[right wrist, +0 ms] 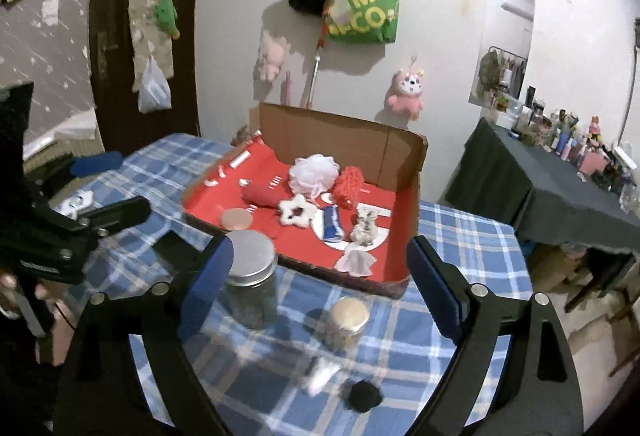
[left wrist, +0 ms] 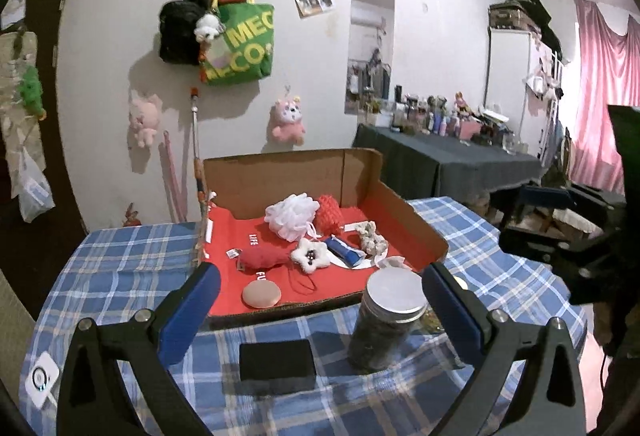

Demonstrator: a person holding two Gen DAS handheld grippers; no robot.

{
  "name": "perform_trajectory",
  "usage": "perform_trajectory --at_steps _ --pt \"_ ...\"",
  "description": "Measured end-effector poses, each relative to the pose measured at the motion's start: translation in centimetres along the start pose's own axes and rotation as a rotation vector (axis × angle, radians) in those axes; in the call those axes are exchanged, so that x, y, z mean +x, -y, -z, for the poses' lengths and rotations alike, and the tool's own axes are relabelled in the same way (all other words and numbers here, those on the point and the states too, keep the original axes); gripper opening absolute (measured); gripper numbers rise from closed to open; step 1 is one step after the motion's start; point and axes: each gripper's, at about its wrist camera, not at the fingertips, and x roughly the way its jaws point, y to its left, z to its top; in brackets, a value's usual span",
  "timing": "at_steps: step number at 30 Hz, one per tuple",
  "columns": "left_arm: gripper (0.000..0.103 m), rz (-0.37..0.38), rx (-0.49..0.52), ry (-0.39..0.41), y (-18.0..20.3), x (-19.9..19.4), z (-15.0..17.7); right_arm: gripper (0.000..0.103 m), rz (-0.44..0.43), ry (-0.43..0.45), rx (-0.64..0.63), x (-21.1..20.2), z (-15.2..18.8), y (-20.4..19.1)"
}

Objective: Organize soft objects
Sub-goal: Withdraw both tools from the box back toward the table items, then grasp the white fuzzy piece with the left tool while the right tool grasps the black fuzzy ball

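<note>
A cardboard box (left wrist: 280,172) with a red floor stands on the blue plaid table; it also shows in the right wrist view (right wrist: 340,132). In it lie a white bath pouf (left wrist: 290,216), a red knitted piece (left wrist: 330,215), a red soft roll (left wrist: 264,258), a white star plush (left wrist: 310,255), a blue-white cloth (left wrist: 343,250), a grey-white scrunchie (left wrist: 372,238) and a round pink puff (left wrist: 261,295). My left gripper (left wrist: 320,310) is open and empty, before the box. My right gripper (right wrist: 320,276) is open and empty above the table. A small black soft ball (right wrist: 363,395) lies near it.
A large metal-lidded jar (left wrist: 386,320) stands between the left fingers; it also shows in the right wrist view (right wrist: 250,276). A small gold-lidded jar (right wrist: 347,322), a black phone (left wrist: 277,360), a white device (left wrist: 40,382) and a white scrap (right wrist: 322,374) lie on the table. A dark-clothed side table (left wrist: 448,160) stands at right.
</note>
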Motion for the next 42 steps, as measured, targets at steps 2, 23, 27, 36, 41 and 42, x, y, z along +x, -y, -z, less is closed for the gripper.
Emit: perform_trajectory --at_steps 2,23,27,36,41,42 --pt "0.103 -0.018 -0.005 0.024 0.6 -1.0 0.8 0.089 0.007 0.029 0.022 -1.1 0.9 -0.4" --pt "0.103 -0.057 -0.091 -0.041 2.8 -1.4 10.7 0.096 0.089 0.004 0.187 -0.4 12.0 -1.5" --pt "0.103 -0.064 -0.098 -0.087 3.0 -0.2 12.1 0.096 0.102 -0.041 0.196 0.9 13.4 -1.1" --pt "0.103 -0.031 -0.117 -0.153 4.6 2.2 12.6 0.096 0.096 -0.093 0.236 2.1 15.2 2.4" --pt "0.103 0.038 -0.114 -0.202 6.8 4.4 12.2 0.096 0.091 -0.138 0.245 3.0 16.1 5.8" --pt "0.103 0.046 -0.113 -0.214 7.4 4.9 12.1 0.096 0.077 -0.146 0.248 3.2 16.3 6.6"
